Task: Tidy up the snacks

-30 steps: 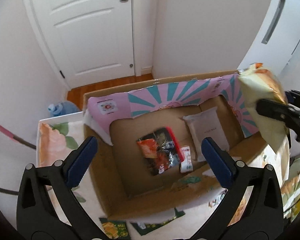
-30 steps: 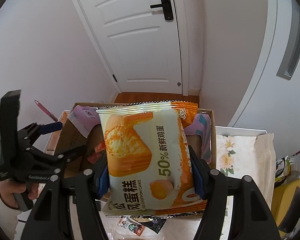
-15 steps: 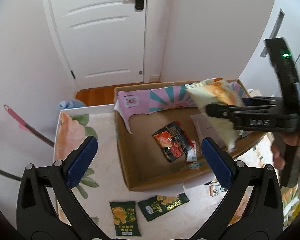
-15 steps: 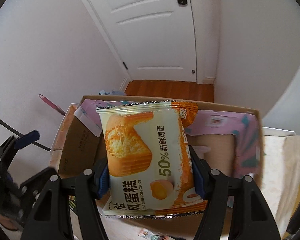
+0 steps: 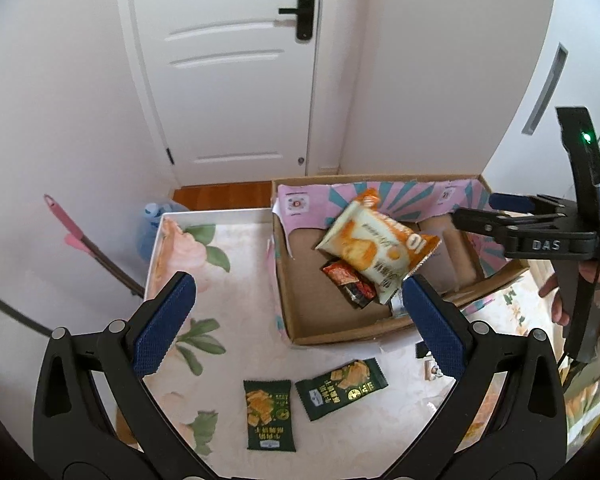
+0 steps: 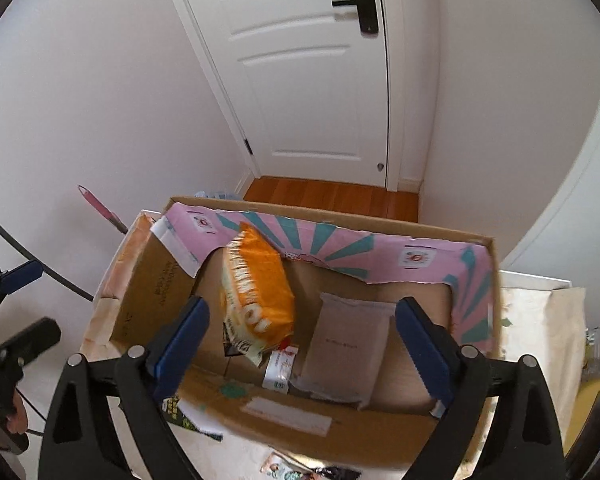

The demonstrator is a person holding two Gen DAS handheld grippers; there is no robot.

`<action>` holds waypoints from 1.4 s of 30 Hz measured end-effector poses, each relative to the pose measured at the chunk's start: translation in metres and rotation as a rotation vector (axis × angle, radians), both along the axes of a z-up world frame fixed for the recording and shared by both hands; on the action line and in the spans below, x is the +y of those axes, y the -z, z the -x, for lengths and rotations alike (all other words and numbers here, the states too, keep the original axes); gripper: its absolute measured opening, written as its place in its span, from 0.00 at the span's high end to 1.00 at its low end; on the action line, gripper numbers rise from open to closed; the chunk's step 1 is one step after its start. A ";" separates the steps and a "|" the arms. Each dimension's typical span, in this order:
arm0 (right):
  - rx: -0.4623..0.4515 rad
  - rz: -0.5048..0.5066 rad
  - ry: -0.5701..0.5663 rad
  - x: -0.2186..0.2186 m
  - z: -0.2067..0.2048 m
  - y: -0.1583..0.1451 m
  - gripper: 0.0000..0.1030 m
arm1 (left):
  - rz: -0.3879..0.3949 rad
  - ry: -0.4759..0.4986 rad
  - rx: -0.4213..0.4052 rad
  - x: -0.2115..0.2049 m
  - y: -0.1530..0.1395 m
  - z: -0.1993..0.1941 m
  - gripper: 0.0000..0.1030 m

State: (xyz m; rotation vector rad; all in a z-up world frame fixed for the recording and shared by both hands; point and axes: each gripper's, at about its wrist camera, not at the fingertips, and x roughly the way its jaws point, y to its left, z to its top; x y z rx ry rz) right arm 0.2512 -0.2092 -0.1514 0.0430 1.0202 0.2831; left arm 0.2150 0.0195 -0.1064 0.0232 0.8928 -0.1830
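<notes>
Release suited the step: right gripper (image 6: 300,344) jaws had just been opening, nothing between them, orange-white cake packet (image 5: 374,246) dropping into brown cardboard box (image 5: 340,332); left gripper (image 5: 296,322) jaws apart, empty.

- Red snack packet (image 5: 346,280): largely covered by the orange cake bag (image 5: 376,248); print unreadable.
- Small packet (image 5: 432,370) on the tablecloth: half hidden behind the left gripper's right finger (image 5: 432,330).
- Dark green packet (image 6: 176,408): mostly concealed by the cardboard box wall (image 6: 284,416).
- Printed wrappers (image 6: 296,470): cut off at the lower edge.
- Grey pouch (image 6: 350,344): lettering too small to read.
- Hand (image 5: 580,292): cropped at the right edge.
</notes>
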 end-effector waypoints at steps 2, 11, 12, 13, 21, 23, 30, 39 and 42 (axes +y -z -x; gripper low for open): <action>-0.018 -0.007 0.000 -0.002 0.007 -0.008 0.10 | 0.001 -0.010 -0.018 0.003 -0.006 0.007 0.00; -0.087 -0.004 0.001 -0.022 0.048 -0.043 0.10 | 0.001 0.003 -0.076 -0.004 -0.021 0.036 0.00; -0.092 -0.001 0.002 -0.026 0.052 -0.046 0.10 | -0.001 0.004 -0.082 -0.006 -0.022 0.039 0.00; -0.103 0.005 0.005 -0.030 0.058 -0.051 0.10 | -0.004 0.003 -0.087 -0.007 -0.023 0.042 0.00; -0.146 0.029 0.023 -0.059 0.094 -0.073 0.10 | 0.035 -0.004 -0.083 -0.010 -0.030 0.064 0.00; -0.149 0.037 0.026 -0.064 0.102 -0.074 0.10 | 0.030 -0.006 -0.073 -0.011 -0.030 0.069 0.00; -0.142 0.042 0.046 -0.075 0.137 -0.072 0.10 | 0.054 -0.036 -0.027 -0.013 -0.022 0.088 0.00; -0.182 0.110 0.017 -0.061 0.171 -0.065 0.10 | 0.007 0.032 0.017 -0.024 -0.003 0.109 0.00; -0.159 0.127 0.016 -0.052 0.175 -0.057 0.10 | -0.006 0.095 0.027 -0.029 0.009 0.107 0.00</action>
